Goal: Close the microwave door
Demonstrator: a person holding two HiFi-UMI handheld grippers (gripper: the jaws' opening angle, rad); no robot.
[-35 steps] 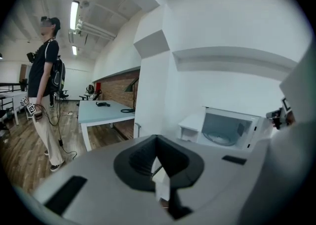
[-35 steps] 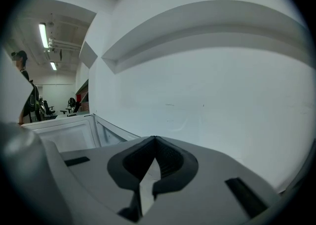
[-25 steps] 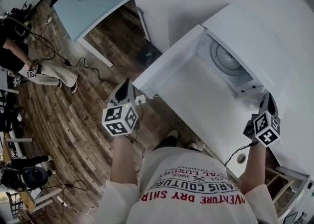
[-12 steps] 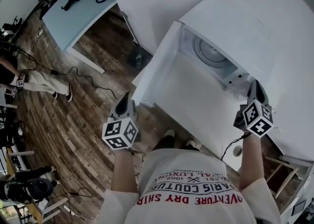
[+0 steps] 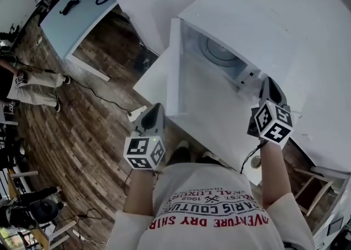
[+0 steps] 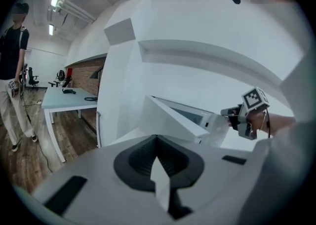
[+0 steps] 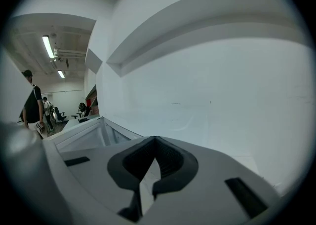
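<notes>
The white microwave [image 5: 241, 29] stands on a white counter [image 5: 329, 106] with its door [image 5: 173, 68] partly open, seen almost edge-on, and the round turntable [image 5: 219, 54] showing inside. My left gripper [image 5: 154, 113] is shut and empty, its tip next to the door's free edge; I cannot tell whether they touch. In the left gripper view the door [image 6: 168, 115] slants just beyond the left gripper [image 6: 157, 140]. My right gripper [image 5: 270, 89] is shut and empty beside the microwave's right front corner. The right gripper view shows the right gripper [image 7: 154, 141] facing the white wall, with the microwave's top [image 7: 84, 132] at left.
A pale blue table [image 5: 77, 13] with black items stands at the back left on the wooden floor [image 5: 82, 134]. A seated person [image 5: 30, 87] and cables are at the far left. A wooden stool [image 5: 312, 188] is at the lower right.
The microwave door has swung from wide open to about half shut. My left gripper has moved right along with its free edge. The right gripper stays by the microwave's right front.
</notes>
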